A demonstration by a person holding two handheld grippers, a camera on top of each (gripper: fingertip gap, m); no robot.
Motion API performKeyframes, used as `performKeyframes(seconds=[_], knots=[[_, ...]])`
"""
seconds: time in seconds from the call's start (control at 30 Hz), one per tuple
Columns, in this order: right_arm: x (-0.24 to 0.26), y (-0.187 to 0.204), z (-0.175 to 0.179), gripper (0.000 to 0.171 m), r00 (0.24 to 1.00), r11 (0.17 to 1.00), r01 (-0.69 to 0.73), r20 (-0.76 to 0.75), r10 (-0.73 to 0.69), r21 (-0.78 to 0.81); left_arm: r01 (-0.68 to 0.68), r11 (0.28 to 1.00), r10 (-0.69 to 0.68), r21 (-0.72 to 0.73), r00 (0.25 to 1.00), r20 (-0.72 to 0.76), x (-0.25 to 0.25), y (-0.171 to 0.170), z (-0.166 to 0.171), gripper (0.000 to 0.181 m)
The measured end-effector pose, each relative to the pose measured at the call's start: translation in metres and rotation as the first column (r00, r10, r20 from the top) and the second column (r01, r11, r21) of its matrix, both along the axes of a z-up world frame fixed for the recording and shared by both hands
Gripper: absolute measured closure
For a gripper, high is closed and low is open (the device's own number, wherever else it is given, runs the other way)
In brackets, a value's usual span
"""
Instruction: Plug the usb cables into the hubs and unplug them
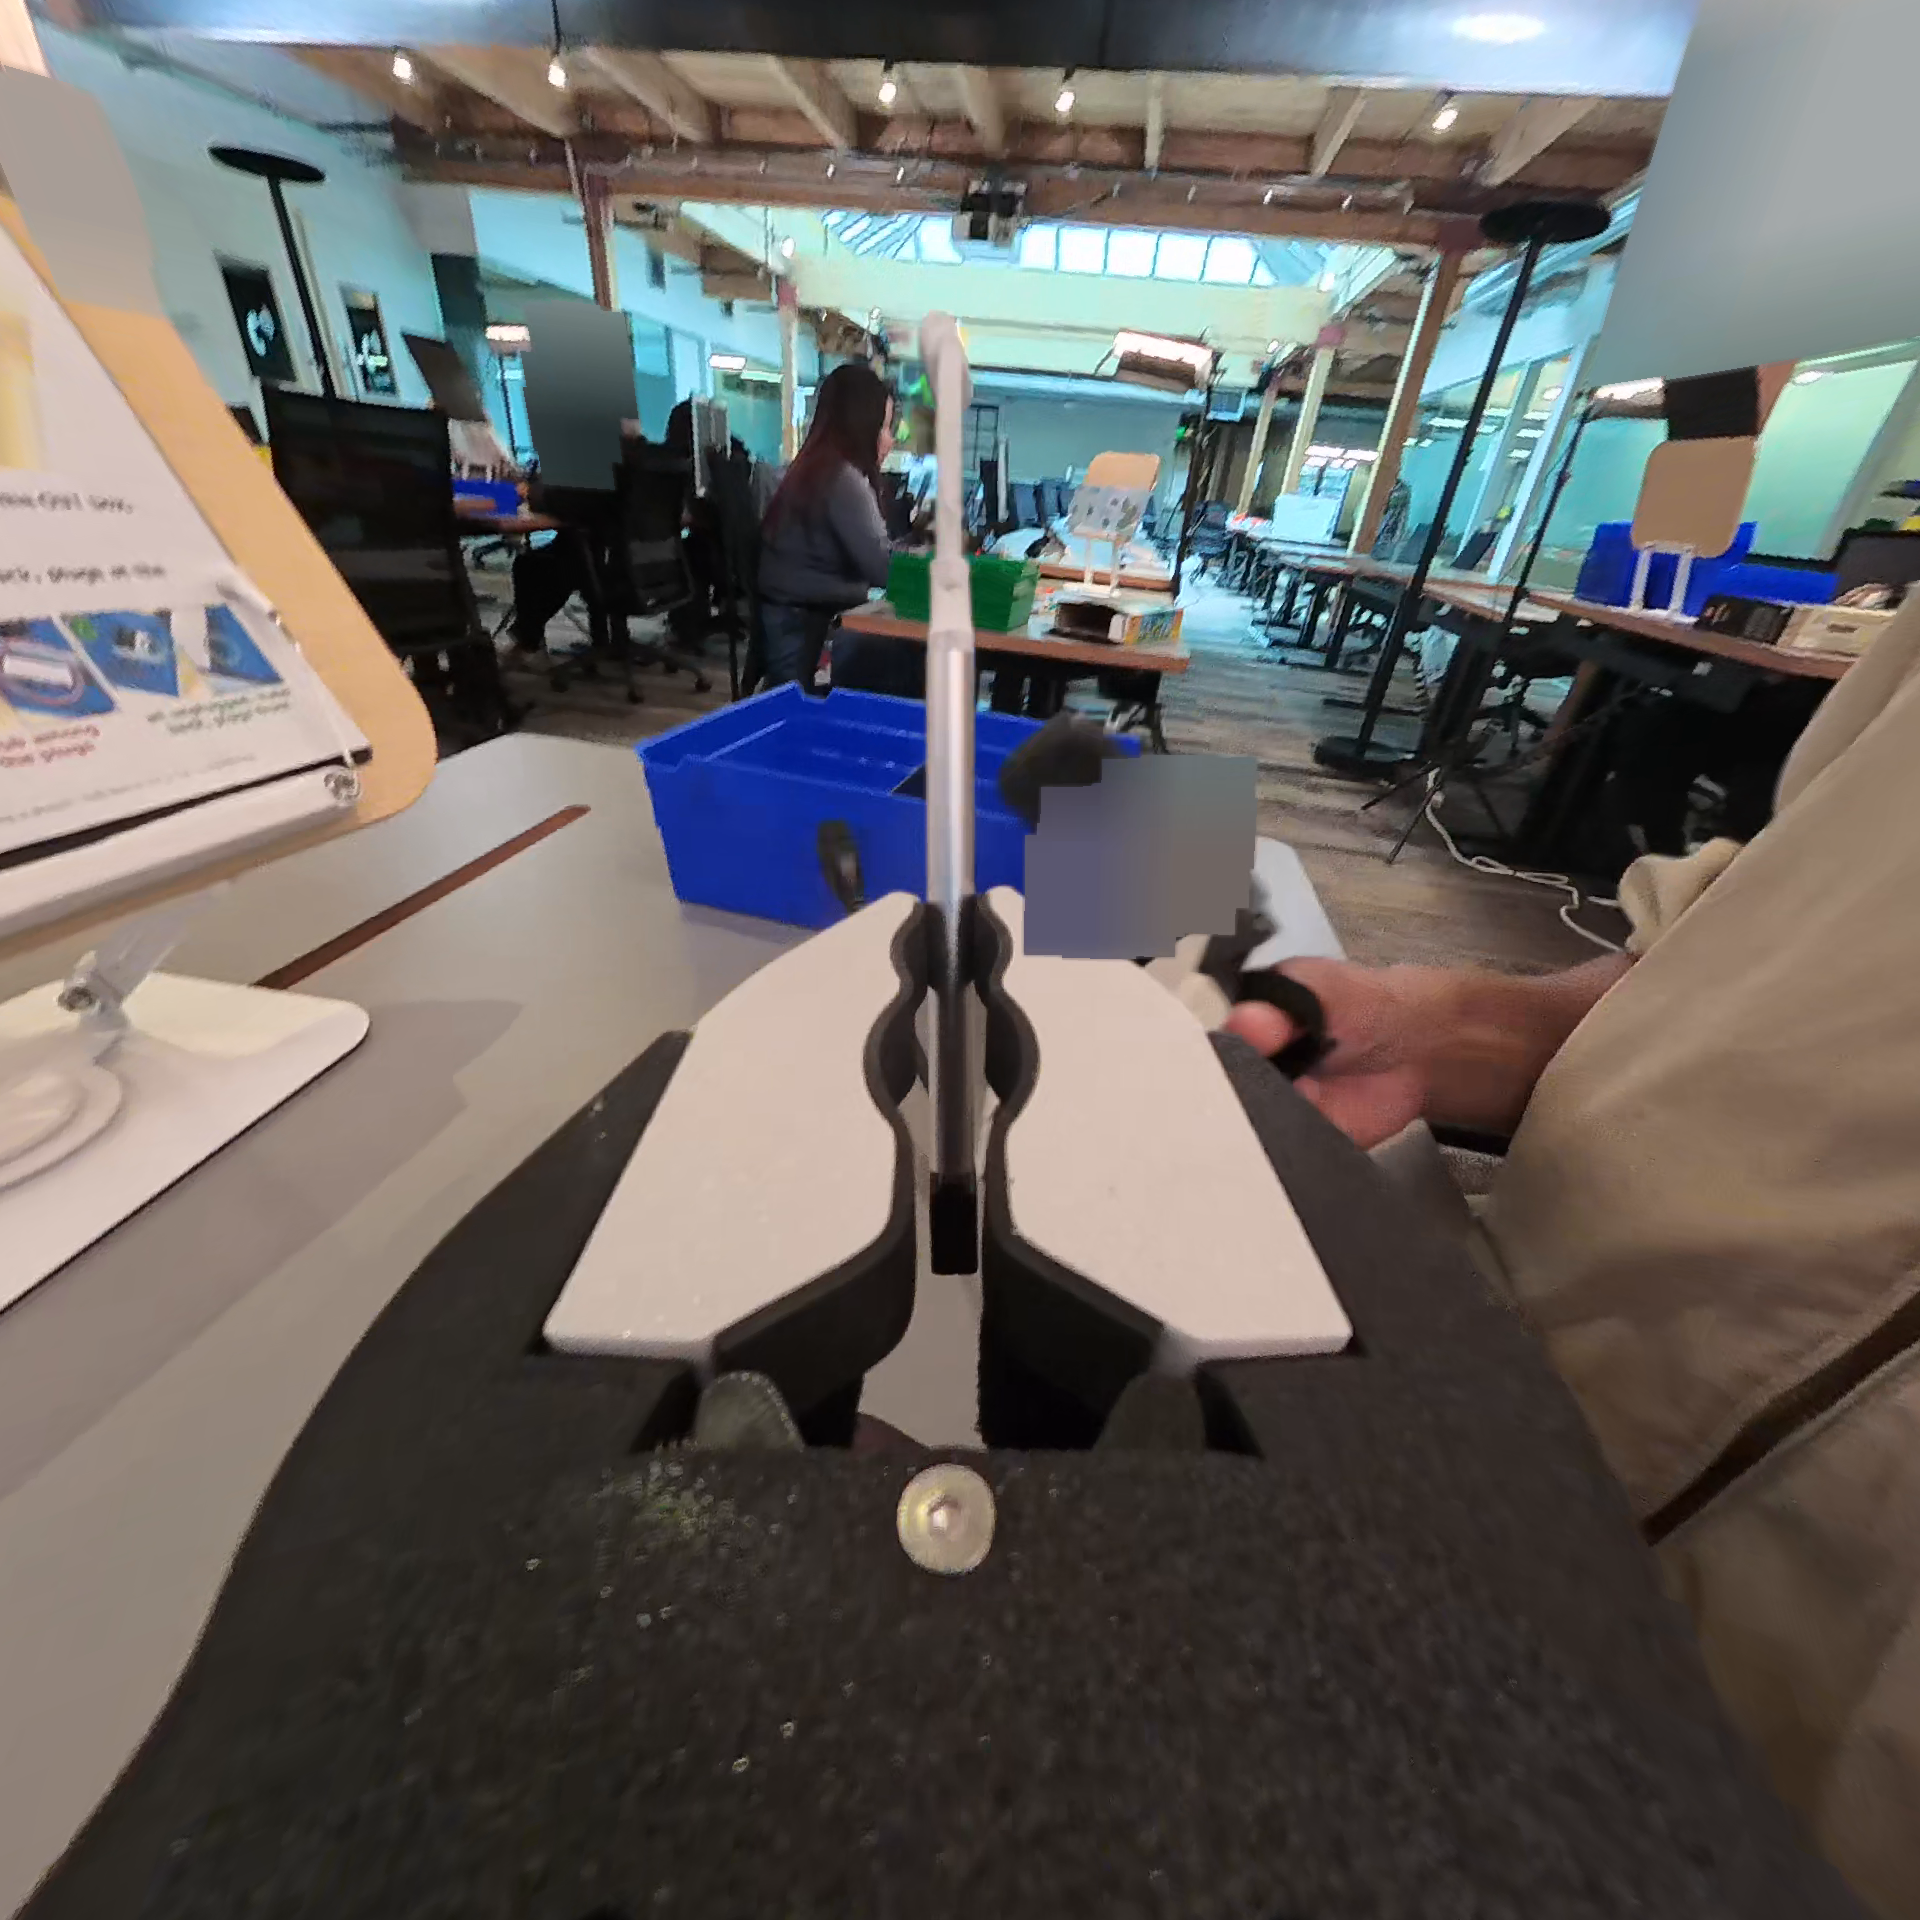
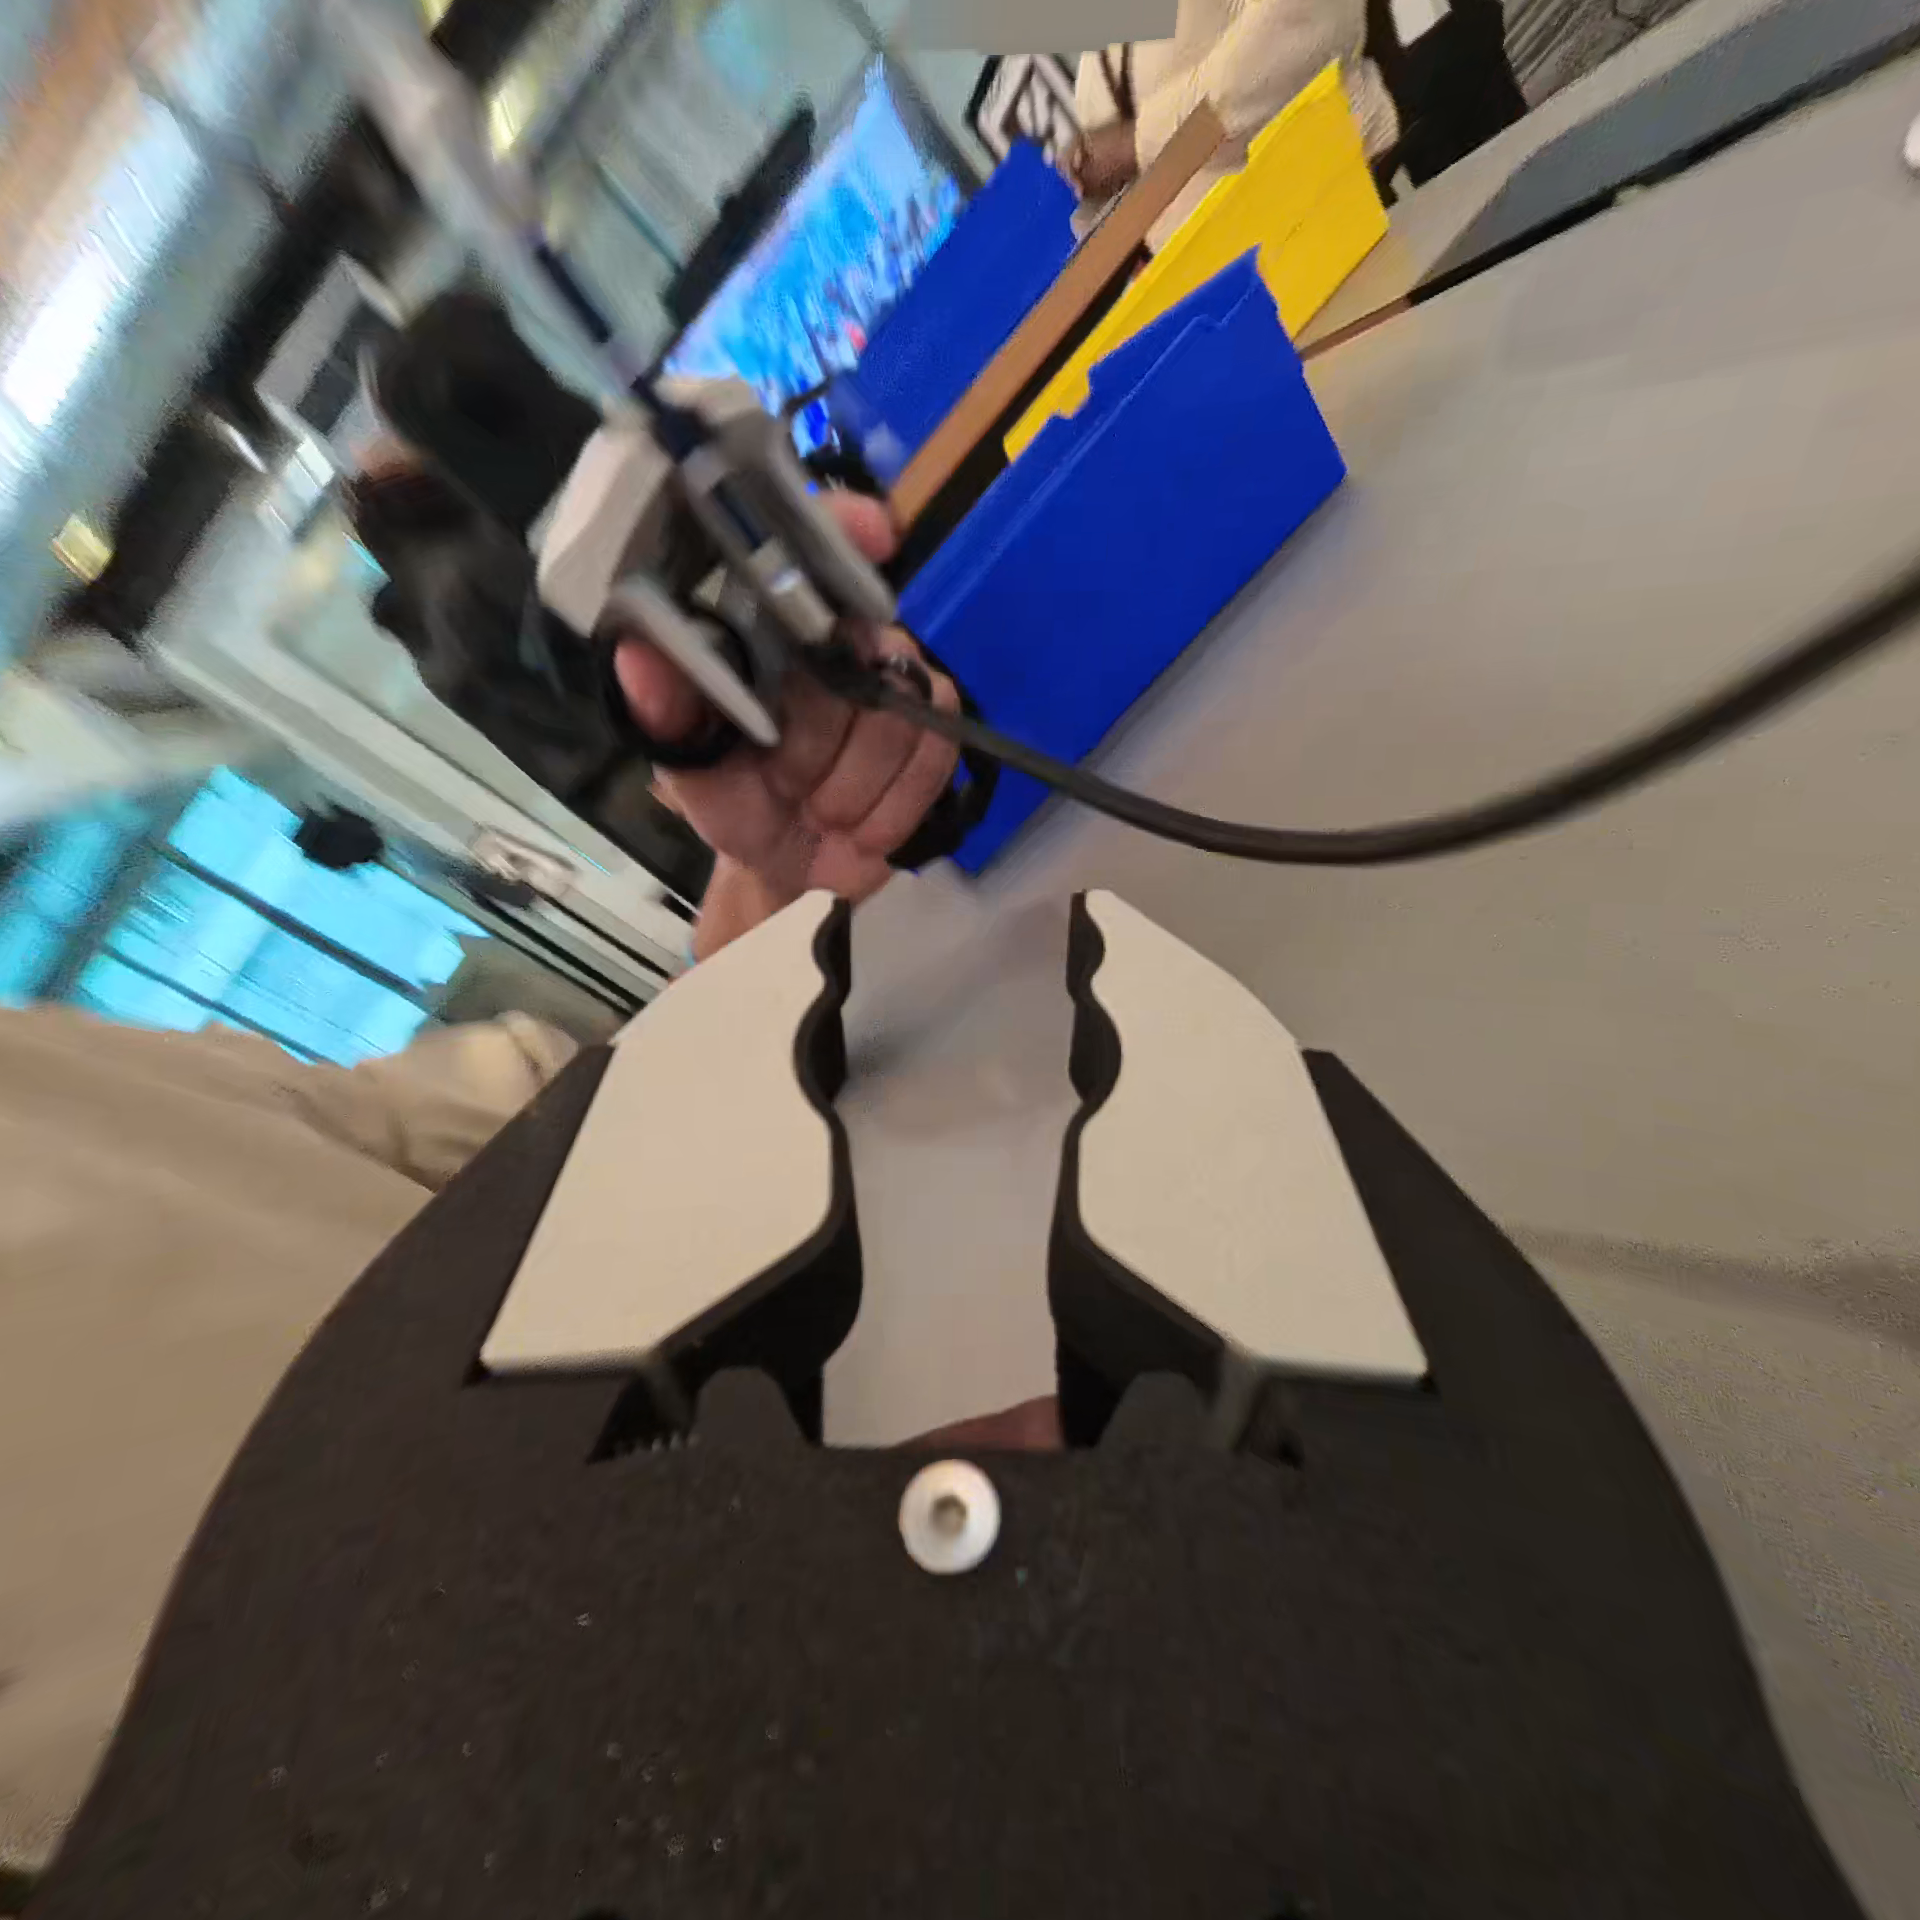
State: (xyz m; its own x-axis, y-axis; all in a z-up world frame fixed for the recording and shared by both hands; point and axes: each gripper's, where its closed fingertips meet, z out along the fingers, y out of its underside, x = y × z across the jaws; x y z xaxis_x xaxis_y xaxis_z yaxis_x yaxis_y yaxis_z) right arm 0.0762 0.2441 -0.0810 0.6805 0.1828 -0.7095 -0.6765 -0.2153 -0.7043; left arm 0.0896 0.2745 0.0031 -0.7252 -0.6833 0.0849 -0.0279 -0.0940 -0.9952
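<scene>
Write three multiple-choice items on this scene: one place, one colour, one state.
1. Left wrist view: the blue bin sits
A) on the grey table, beyond the silver hub
B) on the floor
C) on the paper stand

2. Right wrist view: the bin behind the near blue bin is
A) red
B) green
C) yellow

3. The right tongs are
A) shut on a cable
B) open, empty
C) shut on the hub

Key: A, it rests on the tabletop past the hub clamped in the left tongs; C, the yellow bin shows there; B, bare table shows between the fingers.
</scene>
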Motion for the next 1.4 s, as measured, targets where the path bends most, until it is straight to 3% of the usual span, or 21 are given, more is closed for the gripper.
performKeyframes(seconds=[0.1,0.17,0.2,0.3,0.47,0.53,0.6,0.8,0.93,1.13,1.23,1.4], knots=[[0.007,0.005,0.011,0.129,0.968,0.995,0.006,-0.249,0.019,0.098,0.039,0.999,-0.038,-0.021,0.998,0.048,-0.008,-0.009,0.011,0.174],[0.004,0.012,0.020,0.131,0.958,0.990,0.002,-0.285,0.038,0.141,0.069,0.997,-0.067,-0.028,0.995,0.067,-0.013,-0.017,0.013,0.174],[0.003,0.014,0.025,0.141,0.958,0.987,0.005,-0.285,0.041,0.161,0.077,0.997,-0.075,-0.031,0.995,0.067,-0.013,-0.020,0.012,0.174],[0.000,0.016,0.034,0.165,0.972,0.979,0.004,-0.232,0.044,0.203,0.068,0.997,-0.066,-0.030,0.996,0.067,-0.012,-0.018,0.009,0.174],[0.005,0.014,0.032,0.167,0.998,0.985,0.043,-0.062,-0.033,0.167,0.081,0.994,-0.078,-0.077,0.996,0.039,-0.013,-0.010,0.001,0.171],[0.011,0.012,0.031,0.167,0.995,0.986,0.072,0.054,-0.081,0.153,0.091,0.992,-0.090,-0.082,0.996,0.019,-0.015,-0.011,-0.001,0.155],[0.020,0.009,0.029,0.167,0.975,0.987,0.094,0.186,-0.118,0.131,0.099,0.991,-0.101,-0.094,0.995,-0.015,-0.017,-0.010,-0.001,0.142],[0.044,-0.004,0.035,0.168,0.877,0.978,0.128,0.441,-0.190,0.167,0.147,0.984,-0.162,-0.105,0.976,-0.148,-0.035,-0.009,-0.010,0.132],[0.058,-0.015,0.047,0.168,0.848,0.964,0.102,0.484,-0.214,0.247,0.205,0.967,-0.240,-0.149,0.928,-0.285,-0.058,-0.009,-0.023,0.131],[0.062,-0.026,0.058,0.168,0.803,0.951,0.037,0.557,-0.210,0.306,0.120,0.921,-0.291,-0.370,0.845,-0.449,-0.048,0.011,-0.018,0.134],[0.057,-0.026,0.064,0.168,0.816,0.943,0.010,0.542,-0.200,0.333,0.097,0.887,-0.341,-0.451,0.797,-0.498,-0.029,0.005,-0.020,0.132],[0.050,-0.025,0.073,0.168,0.831,0.932,-0.004,0.520,-0.200,0.364,0.169,0.802,-0.496,-0.573,0.723,-0.481,-0.012,-0.021,-0.031,0.135]])
